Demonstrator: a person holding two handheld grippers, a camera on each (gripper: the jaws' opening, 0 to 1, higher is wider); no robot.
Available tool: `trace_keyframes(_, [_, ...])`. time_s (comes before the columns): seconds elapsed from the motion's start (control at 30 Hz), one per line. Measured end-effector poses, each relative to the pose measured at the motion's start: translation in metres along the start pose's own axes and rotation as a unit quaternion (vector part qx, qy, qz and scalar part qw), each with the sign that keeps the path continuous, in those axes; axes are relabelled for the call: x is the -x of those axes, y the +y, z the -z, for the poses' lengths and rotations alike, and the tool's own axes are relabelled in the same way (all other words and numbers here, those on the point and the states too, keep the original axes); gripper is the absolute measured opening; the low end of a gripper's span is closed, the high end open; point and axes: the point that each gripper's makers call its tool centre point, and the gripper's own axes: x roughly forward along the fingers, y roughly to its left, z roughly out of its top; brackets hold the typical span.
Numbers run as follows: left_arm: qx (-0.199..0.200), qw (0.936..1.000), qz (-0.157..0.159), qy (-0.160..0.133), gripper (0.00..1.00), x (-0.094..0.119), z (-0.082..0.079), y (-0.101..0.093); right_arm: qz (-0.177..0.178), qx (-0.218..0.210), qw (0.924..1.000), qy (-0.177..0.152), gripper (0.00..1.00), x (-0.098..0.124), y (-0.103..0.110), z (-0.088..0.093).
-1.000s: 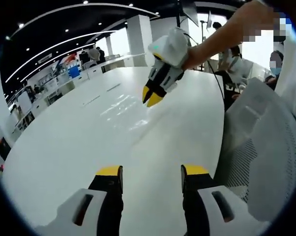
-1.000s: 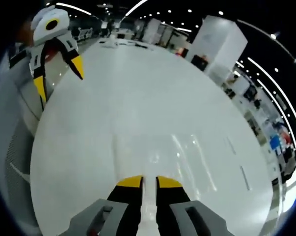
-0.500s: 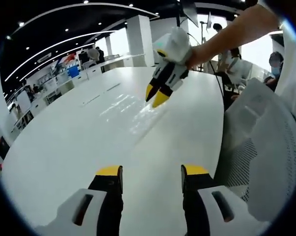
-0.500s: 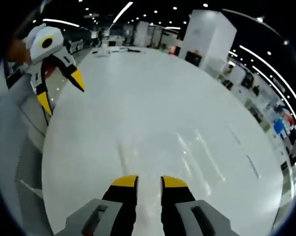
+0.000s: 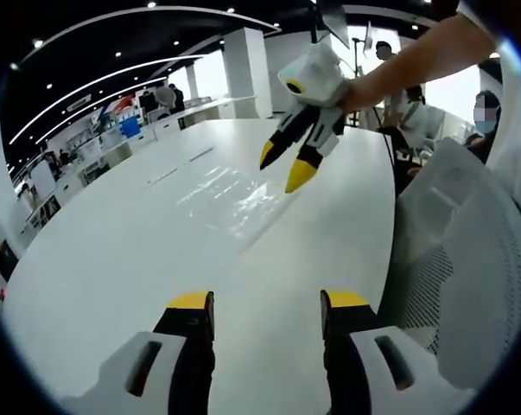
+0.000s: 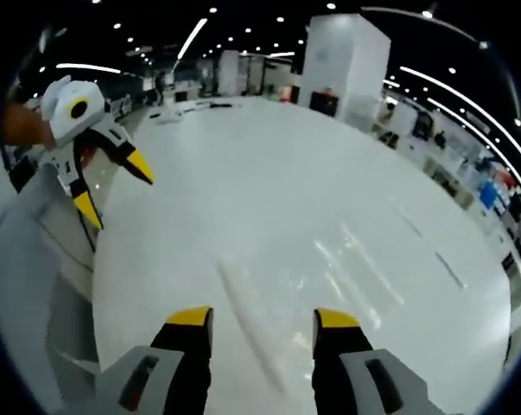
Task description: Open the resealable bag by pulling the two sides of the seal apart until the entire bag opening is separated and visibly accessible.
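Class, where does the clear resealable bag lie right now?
The resealable bag lies flat on the white table, mid-frame in the left gripper view, just below the open right hand-held gripper.

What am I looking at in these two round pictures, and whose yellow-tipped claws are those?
No robot here: a person holds a two-pronged grasping tool in each hand, and a fisheye camera rides on each tool. In the left gripper view, the left gripper rises from the bottom, jaws apart, empty. The right gripper, held by a person's arm, hangs above the white table, jaws also apart. The right gripper view looks the other way: the same tool's tips at the bottom, and the left one at the left edge. On the table lies a clear resealable bag, hard to see except for its glare and creases. Neither tool holds it. A mesh-backed chair stands beside the table.
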Motion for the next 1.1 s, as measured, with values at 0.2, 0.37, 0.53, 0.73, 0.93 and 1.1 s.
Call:
trace_keyframes(0.2, [-0.003,1.0000,0.002,-0.003,0.48,-0.001,0.000,-0.002,0.012,-0.046,0.9987,-0.019,0.62,0.008,0.002,0.007])
trace_keyframes(0.37, [-0.002,1.0000,0.000,-0.003,0.51,0.000,0.000,-0.001,0.019,-0.067,0.9973,-0.025,0.70,0.017,0.003,0.011])
trace_keyframes(0.53, [0.014,0.9999,-0.001,0.001,0.57,0.000,0.002,0.000,0.029,-0.105,0.9925,-0.057,0.82,0.028,0.004,0.006])
trace_keyframes(0.73, [0.036,0.9993,-0.003,0.004,0.68,0.000,0.007,0.002,0.042,-0.145,0.9842,-0.093,0.95,0.040,0.008,0.006])
trace_keyframes(0.93, [0.045,0.9989,-0.013,-0.004,0.83,0.002,0.005,0.002,0.057,-0.161,0.9800,-0.102,0.99,0.050,0.014,0.014])
trace_keyframes(1.1, [0.079,0.9967,-0.019,-0.001,0.99,0.002,0.008,0.002,0.066,-0.177,0.9756,-0.112,1.00,0.053,0.021,0.019])
